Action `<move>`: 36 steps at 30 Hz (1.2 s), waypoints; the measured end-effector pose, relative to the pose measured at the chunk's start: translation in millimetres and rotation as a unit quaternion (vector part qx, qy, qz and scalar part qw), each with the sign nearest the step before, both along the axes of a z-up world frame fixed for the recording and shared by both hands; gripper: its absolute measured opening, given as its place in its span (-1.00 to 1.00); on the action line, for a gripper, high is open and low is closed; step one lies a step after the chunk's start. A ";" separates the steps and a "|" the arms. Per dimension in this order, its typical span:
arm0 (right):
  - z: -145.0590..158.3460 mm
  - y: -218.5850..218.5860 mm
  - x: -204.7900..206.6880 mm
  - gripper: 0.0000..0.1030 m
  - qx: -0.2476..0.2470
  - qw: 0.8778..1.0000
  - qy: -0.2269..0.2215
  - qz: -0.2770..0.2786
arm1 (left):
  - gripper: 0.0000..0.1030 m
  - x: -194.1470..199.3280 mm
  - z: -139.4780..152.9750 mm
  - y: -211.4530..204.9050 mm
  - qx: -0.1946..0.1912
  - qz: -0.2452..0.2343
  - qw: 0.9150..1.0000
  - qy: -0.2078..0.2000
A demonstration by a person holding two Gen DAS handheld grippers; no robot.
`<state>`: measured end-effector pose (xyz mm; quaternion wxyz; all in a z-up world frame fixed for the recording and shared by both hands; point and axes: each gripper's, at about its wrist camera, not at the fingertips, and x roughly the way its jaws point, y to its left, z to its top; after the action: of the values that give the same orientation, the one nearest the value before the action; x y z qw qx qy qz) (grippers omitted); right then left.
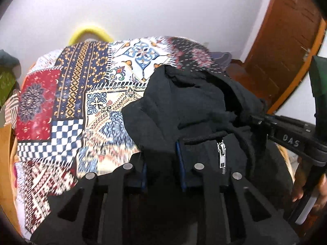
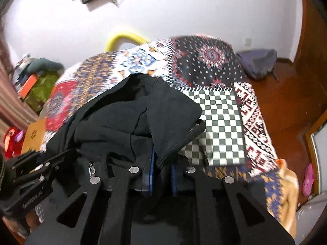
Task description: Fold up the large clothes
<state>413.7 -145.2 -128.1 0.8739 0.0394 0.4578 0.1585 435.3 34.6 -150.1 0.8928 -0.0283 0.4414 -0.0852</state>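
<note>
one black zip jacket [image 1: 190,110] bunched at centre, one silver zipper pull [image 1: 221,155] at five o'clock. one patchwork bedspread [image 1: 67,106] under it, one yellow hoop [image 1: 90,33] at eleven o'clock. two tongs: left tongs [image 1: 163,163], right tongs [image 2: 162,175]. one purple bag [image 2: 258,62] at two o'clock on the floor.

Home bedroom; patchwork bedspread [image 1: 67,94], wooden door [image 1: 286,30], slipper [image 2: 308,175] on floor

Patchwork bedspread [image 1: 67,102] covers bed. Yellow curved tube [image 2: 124,37] sits behind it, near white wall [image 1: 163,10]. Purple-grey bag [image 2: 258,61] lies on wood floor [image 2: 290,102]. Red toy [image 2: 11,138] at left edge.
</note>
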 end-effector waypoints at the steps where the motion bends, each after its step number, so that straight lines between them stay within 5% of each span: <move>1: 4.0 -2.5 -9.9 -0.79 -0.002 1.000 -0.006 0.009 | -0.56 -11.4 6.6 -2.0 0.001 -0.007 1.000 -0.004; 8: 20.2 -10.6 -98.3 -0.79 -0.023 0.997 -0.020 0.070 | -0.57 -110.7 26.3 -15.5 0.027 -0.064 0.997 -0.023; 14: -0.9 -13.8 -153.1 -0.74 -0.064 0.993 -0.015 0.100 | -0.50 -170.3 -0.1 -31.0 0.064 -0.088 0.994 -0.024; 23: -30.7 -30.3 -174.9 -0.55 -0.094 0.989 0.071 0.095 | -0.21 -199.9 -68.5 -25.2 0.084 -0.058 0.992 0.080; 26: -14.1 -35.4 -180.7 -0.43 -0.093 0.990 0.053 0.093 | 0.03 -208.9 -58.0 -20.6 0.089 -0.060 0.992 0.065; 29: 5.7 -44.1 -177.3 0.00 -0.083 0.994 0.024 0.070 | 0.22 -211.7 -36.7 -15.9 0.098 -0.053 0.993 0.028; 36: 23.5 -45.1 -141.7 0.09 -0.035 0.999 -0.006 0.035 | 0.31 -175.3 9.4 -14.2 0.081 -0.038 0.996 -0.026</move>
<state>272.0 -190.3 -104.6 0.8714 -0.0086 0.4590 0.1727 260.1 20.4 -140.7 0.8994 0.0634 0.4242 -0.0841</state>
